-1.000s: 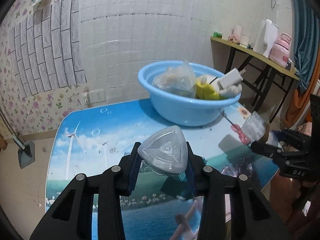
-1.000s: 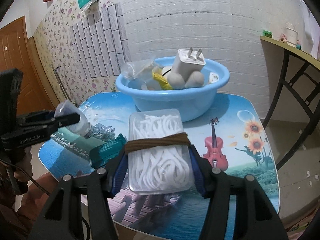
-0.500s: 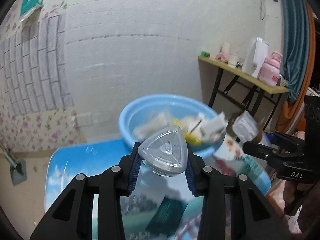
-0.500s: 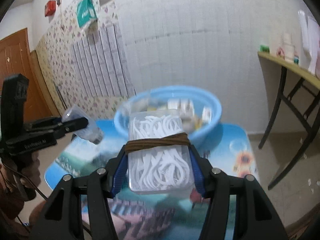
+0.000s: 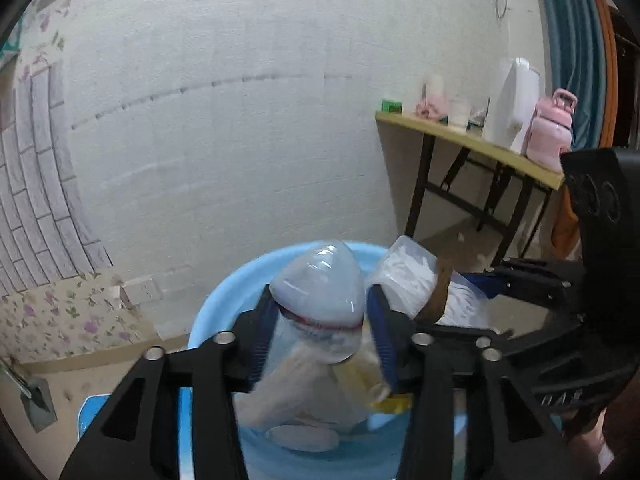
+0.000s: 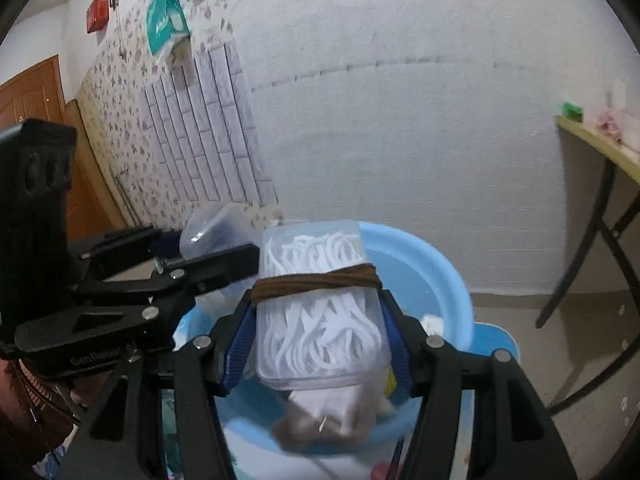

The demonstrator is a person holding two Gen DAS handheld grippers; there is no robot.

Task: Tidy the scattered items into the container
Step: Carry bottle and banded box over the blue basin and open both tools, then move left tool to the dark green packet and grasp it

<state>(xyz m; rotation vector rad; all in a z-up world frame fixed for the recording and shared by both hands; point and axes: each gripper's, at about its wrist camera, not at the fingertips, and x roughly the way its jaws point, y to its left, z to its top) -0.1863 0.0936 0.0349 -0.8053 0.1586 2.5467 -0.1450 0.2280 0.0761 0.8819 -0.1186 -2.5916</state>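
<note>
Where table showed before, both loads over basin: left gripper pinching bottle (right gripper, box).

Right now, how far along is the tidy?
Done: several items already lie in the blue basin. In hand: left gripper clamps a clear container, right gripper a floss-pick box, both above the basin. Left: release both; the tabletop is mostly hidden.

Bottle and box side by side above the basin.
</note>
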